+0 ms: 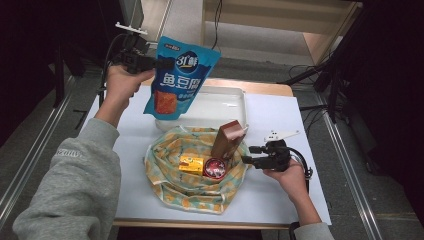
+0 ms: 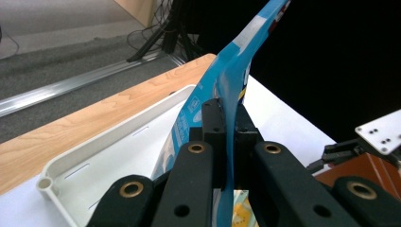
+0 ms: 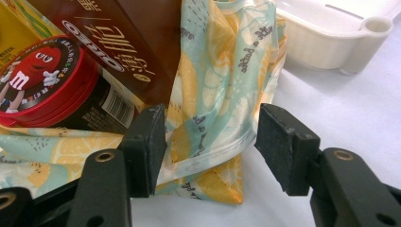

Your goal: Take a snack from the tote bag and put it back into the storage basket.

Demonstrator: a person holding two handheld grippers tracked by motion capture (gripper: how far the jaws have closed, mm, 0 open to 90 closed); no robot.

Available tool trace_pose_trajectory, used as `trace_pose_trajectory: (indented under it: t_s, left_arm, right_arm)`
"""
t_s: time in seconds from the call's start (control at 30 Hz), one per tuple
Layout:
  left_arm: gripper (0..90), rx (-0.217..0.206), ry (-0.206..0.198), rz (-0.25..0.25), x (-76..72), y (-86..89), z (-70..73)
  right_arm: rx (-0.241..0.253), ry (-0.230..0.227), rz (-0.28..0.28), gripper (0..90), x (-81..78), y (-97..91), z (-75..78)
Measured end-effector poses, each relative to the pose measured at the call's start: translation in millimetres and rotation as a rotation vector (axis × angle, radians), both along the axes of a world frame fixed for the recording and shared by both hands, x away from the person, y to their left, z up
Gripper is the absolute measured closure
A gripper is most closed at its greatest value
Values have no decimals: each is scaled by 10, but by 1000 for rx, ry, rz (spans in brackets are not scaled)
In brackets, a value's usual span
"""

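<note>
Right gripper [image 1: 246, 154] at rim of patterned cloth bag [image 1: 165, 172], jaws spread, cloth fold between pads, unpinched. Left gripper [image 1: 159, 64] pinches blue snack pouch [image 1: 177, 80], hanging above white tray [image 1: 220, 112] beyond bag.

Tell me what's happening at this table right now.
A person works with a gripper in each hand. The left gripper is shut on a blue snack pouch, held in the air above the white tray. The right gripper is open, its fingers straddling the rim of the patterned cloth bag, which holds a brown carton, a red tin and a yellow box.
</note>
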State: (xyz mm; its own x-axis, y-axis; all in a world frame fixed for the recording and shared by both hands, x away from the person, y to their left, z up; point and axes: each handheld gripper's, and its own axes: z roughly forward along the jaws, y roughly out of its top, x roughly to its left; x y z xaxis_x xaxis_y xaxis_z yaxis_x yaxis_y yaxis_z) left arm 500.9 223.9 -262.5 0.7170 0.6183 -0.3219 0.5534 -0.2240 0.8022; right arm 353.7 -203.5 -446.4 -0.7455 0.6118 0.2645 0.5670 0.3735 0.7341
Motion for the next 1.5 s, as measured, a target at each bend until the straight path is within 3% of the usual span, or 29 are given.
trace_pose_trajectory:
  t_s: [0.33,0.47,0.53,0.6,0.83,1.07,1.13,1.33,1.5]
  left_arm:
    - [891,2,9,10,142,-209,-171]
    - [890,51,11,12,188,-307,-264]
    - [890,20,7,13,201,-318,-284]
    - [889,33,-2,19,208,-329,-297]
    - [886,44,-7,24,176,-197,-341]
    - [882,67,-20,30,46,-40,-386]
    - [882,52,-19,21,27,3,-400]
    - [882,84,-41,8,-18,-61,-399]
    - [883,82,-24,18,62,-119,-429]
  right_arm:
    - [-5,1,3,441,-2,-5,-4]
    - [-6,2,3,441,-2,-6,-3]
    - [-7,0,4,443,-3,-6,-3]
    - [-6,0,3,443,-7,-8,0]
    - [-9,-2,4,443,-6,-9,-6]
    - [-17,-2,7,443,1,-10,-19]
    - [-16,0,4,443,3,-8,-21]
    - [-19,1,5,444,-2,2,-21]
    - [-20,-2,8,445,-11,4,-15]
